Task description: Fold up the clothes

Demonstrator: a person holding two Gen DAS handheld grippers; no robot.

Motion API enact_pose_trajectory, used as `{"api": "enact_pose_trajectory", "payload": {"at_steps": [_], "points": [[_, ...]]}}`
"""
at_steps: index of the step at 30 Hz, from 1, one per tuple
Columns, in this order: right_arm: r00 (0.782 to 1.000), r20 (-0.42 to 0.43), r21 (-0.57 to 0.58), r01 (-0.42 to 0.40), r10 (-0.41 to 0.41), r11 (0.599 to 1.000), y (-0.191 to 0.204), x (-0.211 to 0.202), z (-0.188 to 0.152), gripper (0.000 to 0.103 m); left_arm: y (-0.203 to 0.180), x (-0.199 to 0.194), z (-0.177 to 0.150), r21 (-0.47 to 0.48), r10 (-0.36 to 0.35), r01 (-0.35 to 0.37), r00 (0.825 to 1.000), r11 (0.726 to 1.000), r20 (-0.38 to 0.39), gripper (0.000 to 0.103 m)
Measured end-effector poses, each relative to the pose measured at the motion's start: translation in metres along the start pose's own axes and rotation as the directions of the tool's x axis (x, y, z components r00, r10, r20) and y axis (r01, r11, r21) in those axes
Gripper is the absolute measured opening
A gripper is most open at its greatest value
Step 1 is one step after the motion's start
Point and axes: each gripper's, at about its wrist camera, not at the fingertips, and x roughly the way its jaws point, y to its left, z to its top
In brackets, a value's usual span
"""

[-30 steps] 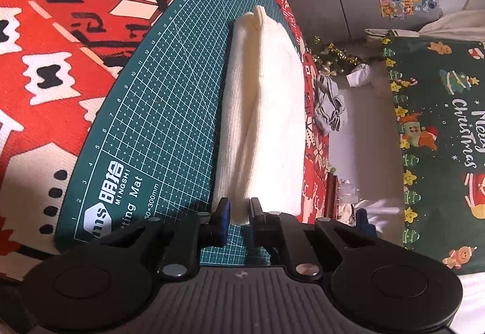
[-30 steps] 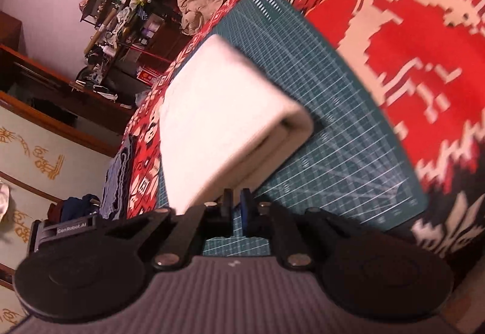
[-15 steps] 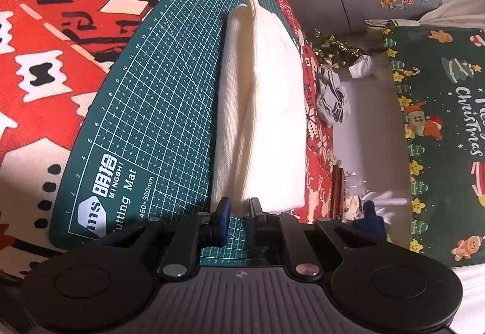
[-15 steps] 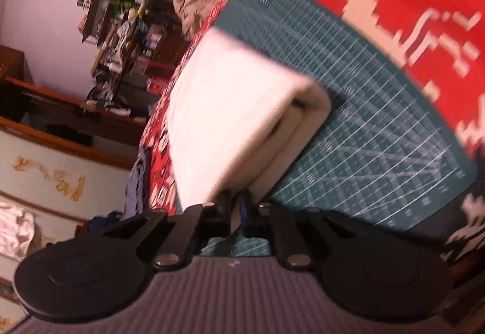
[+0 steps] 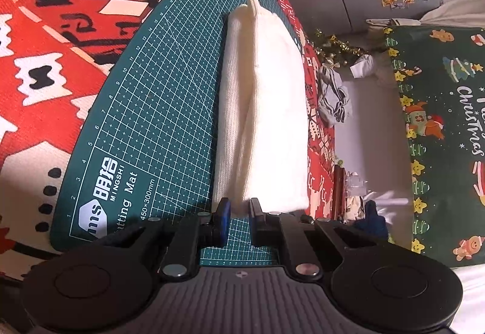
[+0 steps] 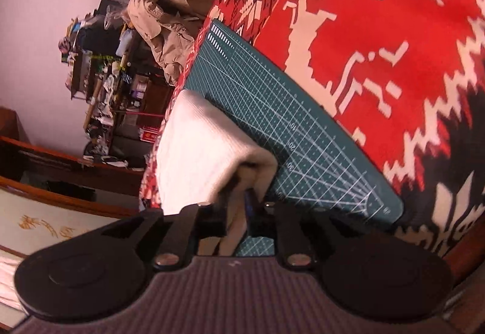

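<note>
Left gripper point(image 5: 238, 212) sits with jaws slightly parted at the near end of the folded cream garment point(image 5: 266, 109), gripping nothing. Right gripper point(image 6: 242, 197), jaws just opening, has cloth between them. Garment lies on the green cutting mat point(image 5: 151, 121) over the red patterned cloth point(image 5: 45, 45).

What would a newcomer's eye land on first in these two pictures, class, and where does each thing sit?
First, the cream knitted garment folded into a long bundle, lying along the right side of the dark green gridded cutting mat. Next, the bright red patterned cloth with white and black motifs spread under the mat. Nearest the lens, the right claw has the bundle's end between its fingers, its jaws having just been opening.
</note>
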Motion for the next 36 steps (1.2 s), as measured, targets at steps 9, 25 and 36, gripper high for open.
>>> {"api": "enact_pose_trajectory", "payload": {"at_steps": [9,25,36], "points": [[1.0,-0.016,-0.014,-0.01,0.01,1.0,0.008,0.021,-0.015,0.014,0.0,0.0,-0.001,0.0,0.001,-0.001,1.0,1.0,0.0,0.011],[0.992,-0.115,-0.051,-0.06,0.054,0.997,0.019,0.051,-0.024,0.012,0.0,-0.001,0.0,-0.003,-0.006,0.006,1.0,1.0,0.007,0.011],[0.981,-0.183,-0.084,-0.079,0.062,0.993,0.031,0.071,-0.034,0.012,0.0,0.0,0.0,-0.014,-0.008,0.008,1.0,1.0,0.006,0.011]]}}
